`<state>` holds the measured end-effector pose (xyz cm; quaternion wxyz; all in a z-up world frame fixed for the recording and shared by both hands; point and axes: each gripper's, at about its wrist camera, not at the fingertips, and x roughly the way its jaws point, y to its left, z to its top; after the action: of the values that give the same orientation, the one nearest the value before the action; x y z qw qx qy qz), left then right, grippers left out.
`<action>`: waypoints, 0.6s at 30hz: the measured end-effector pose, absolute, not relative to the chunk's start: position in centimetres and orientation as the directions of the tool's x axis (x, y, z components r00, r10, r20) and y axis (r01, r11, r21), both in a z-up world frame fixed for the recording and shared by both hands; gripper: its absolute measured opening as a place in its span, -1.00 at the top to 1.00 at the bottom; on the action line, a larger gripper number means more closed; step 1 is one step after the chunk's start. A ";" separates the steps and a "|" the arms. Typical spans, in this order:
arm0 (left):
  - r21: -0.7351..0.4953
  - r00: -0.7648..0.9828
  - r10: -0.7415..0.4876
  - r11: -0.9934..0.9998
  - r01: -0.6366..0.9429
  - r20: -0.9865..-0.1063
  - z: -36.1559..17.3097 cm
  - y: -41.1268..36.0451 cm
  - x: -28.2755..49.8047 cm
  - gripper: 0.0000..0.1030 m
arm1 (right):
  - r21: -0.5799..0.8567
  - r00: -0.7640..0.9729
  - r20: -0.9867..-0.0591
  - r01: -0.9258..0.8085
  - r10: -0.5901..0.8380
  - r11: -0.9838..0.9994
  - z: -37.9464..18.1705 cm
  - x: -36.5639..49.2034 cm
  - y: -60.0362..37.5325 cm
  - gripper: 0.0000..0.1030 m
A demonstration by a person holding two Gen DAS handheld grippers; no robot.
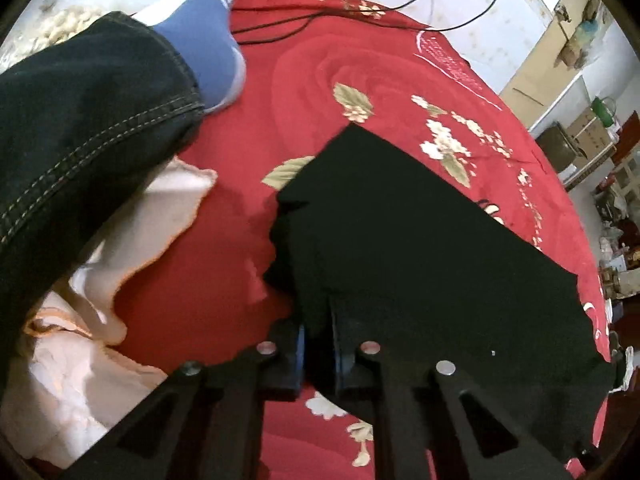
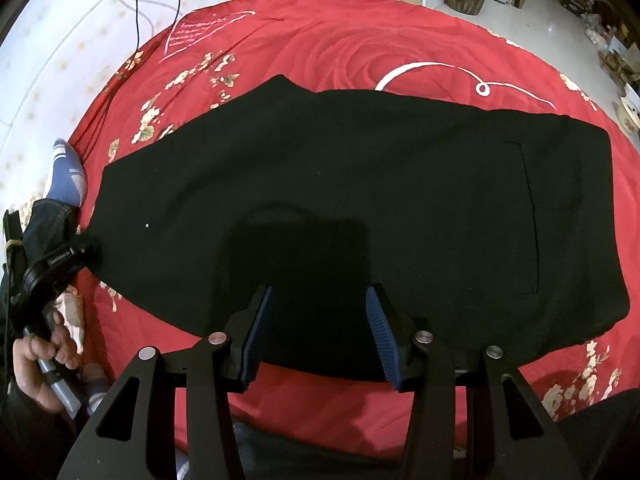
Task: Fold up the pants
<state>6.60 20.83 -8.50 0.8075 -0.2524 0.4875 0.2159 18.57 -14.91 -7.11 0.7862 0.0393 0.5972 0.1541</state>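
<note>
The left gripper point(image 1: 318, 344) is seen with its jaws drawn nearly together, the near left edge of the black pants point(image 1: 420, 248) pinched between the blue pads point(image 1: 298, 354). No earlier view is given for comparison. The right gripper point(image 2: 320, 336) is held with its jaws about half open above the near edge of the pants point(image 2: 360, 192); nothing is gripped, and the ribbed blue pads point(image 2: 380, 332) are seen apart from the cloth.

One pair of pants is counted, laid flat across a red floral bedcover point(image 2: 360, 36), with one pocket seam visible towards its right end. One blue sock point(image 1: 208, 44) on a foot and one dark denim trouser leg point(image 1: 80, 120) are seen at the far left, and a pale cloth point(image 1: 100, 280) is bunched at the near left. Two cables point(image 2: 136, 8) are trailed over the white surface beyond.

Pink writing is printed on the bedcover but cannot be read. In the right wrist view a hand point(image 2: 36, 356) is wrapped around the left gripper's handle, which is tilted steeply down.
</note>
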 end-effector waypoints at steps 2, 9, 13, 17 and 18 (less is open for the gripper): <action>-0.228 0.468 0.076 0.799 -0.557 -0.880 -7.5 20.1 6.8 0.80 | 0.252 0.247 -0.923 -0.195 0.296 0.948 -6.8 18.5 -15.1 0.06; -0.299 0.622 -0.073 0.916 -0.268 -0.780 -1.2 13.5 8.7 0.80 | 0.271 0.294 -0.905 -0.158 0.307 0.949 -5.2 18.1 -16.7 0.06; -0.297 0.639 -0.184 0.952 -0.072 -0.747 0.9 7.7 9.9 0.81 | 0.302 0.307 -0.895 -0.120 0.324 0.946 -4.6 17.9 -18.1 0.06; -0.301 0.596 -0.299 0.948 0.100 -0.745 1.0 1.8 11.8 0.81 | 0.318 0.322 -0.889 -0.078 0.326 0.945 -4.1 18.0 -19.9 0.06; -0.305 0.577 -0.327 0.942 0.138 -0.748 0.7 0.4 11.9 0.81 | 0.318 0.324 -0.889 -0.070 0.323 0.946 -4.0 18.1 -20.3 0.06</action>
<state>11.91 0.35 0.71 0.8816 -0.1068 0.4404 -0.1319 18.11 -20.26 -3.98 0.8060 0.1115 0.5684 0.1217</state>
